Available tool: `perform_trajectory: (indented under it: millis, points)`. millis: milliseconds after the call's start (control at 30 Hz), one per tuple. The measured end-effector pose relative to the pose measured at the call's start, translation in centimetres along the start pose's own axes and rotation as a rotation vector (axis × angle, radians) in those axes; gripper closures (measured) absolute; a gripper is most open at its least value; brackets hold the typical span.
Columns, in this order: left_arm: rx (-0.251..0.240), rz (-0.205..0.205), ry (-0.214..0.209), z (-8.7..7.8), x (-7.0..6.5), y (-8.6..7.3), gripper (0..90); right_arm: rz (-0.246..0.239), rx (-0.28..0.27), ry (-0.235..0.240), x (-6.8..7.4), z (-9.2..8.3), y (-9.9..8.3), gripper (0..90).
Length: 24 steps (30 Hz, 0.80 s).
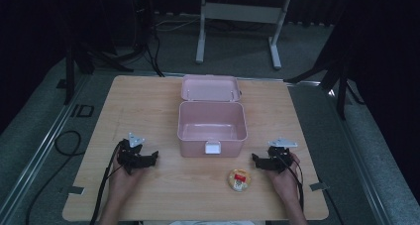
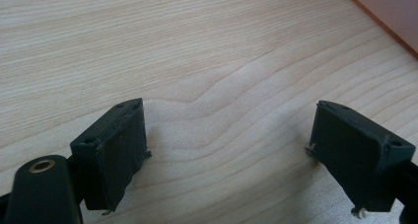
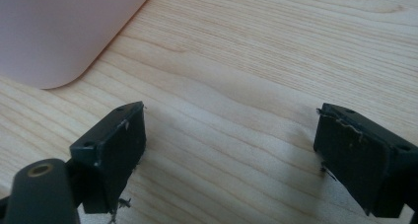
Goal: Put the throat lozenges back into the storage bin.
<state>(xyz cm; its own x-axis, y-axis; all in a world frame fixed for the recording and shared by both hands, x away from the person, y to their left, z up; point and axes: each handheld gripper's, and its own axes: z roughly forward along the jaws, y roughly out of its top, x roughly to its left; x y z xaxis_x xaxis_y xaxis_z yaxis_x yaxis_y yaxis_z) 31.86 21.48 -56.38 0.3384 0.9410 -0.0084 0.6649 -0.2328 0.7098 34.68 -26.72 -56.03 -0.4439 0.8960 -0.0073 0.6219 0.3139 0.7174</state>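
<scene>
The right hand-held gripper [image 1: 258,161] rests low on the desk [image 1: 148,101], its jaws spread wide with nothing between them; in the right gripper view [image 3: 229,150] bare wood grain shows in the gap. The left hand-held gripper [image 1: 151,158] lies on the other side of the desk, likewise with its jaws standing apart and only wood between them in the left gripper view [image 2: 229,150]. Each is held by a hand coming in from the near edge, and a dark cable trails back from each.

Nearest the right hand-held gripper, a little toward the person and inward from it, lies a small round packet [image 1: 239,180]. It is flat, pale yellow, with a red label on top and lighter marks below the label; its details are too small to read. It lies on the desk, apart from the jaws and not touched by them.

Between the two hand-held grippers, a bit farther back, stands a pink box [image 1: 212,123] with its lid [image 1: 210,88] swung open and leaning back behind it. The box is rounded at the corners, has a pale clasp [image 1: 213,147] on its front wall, and its inside looks bare. Its corner shows pink at the upper left of the right gripper view [image 3: 59,31], and an edge of it at the upper right of the left gripper view [image 2: 394,12].

Nothing lies between the right hand-held gripper and the packet. The box's front wall stands just beyond the packet.
</scene>
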Motion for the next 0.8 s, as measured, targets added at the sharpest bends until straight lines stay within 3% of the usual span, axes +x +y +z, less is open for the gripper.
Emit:
perform_trajectory:
  millis: [167, 400, 500, 800]
  points:
    - [0.0, 0.0, 0.0, 0.0, 0.0, 0.0, 14.6, -0.004, 0.0, -0.001, 0.0, 0.0, 0.0, 13.0]
    - [0.0, 0.0, 0.0, 0.0, 0.0, 0.0, 14.6, -0.01, -0.004, -0.041, 0.3, -0.4, 0.2, 15.1]
    - [0.0, 0.0, 0.0, 0.0, 0.0, 0.0, 14.6, -0.023, -0.013, -0.041, 0.5, -0.8, 0.3, 21.9]
    - [0.0, 0.0, 0.0, 0.0, 0.0, 0.0, 14.6, -0.021, -0.026, -0.05, 0.6, -1.5, 0.5, 27.2]
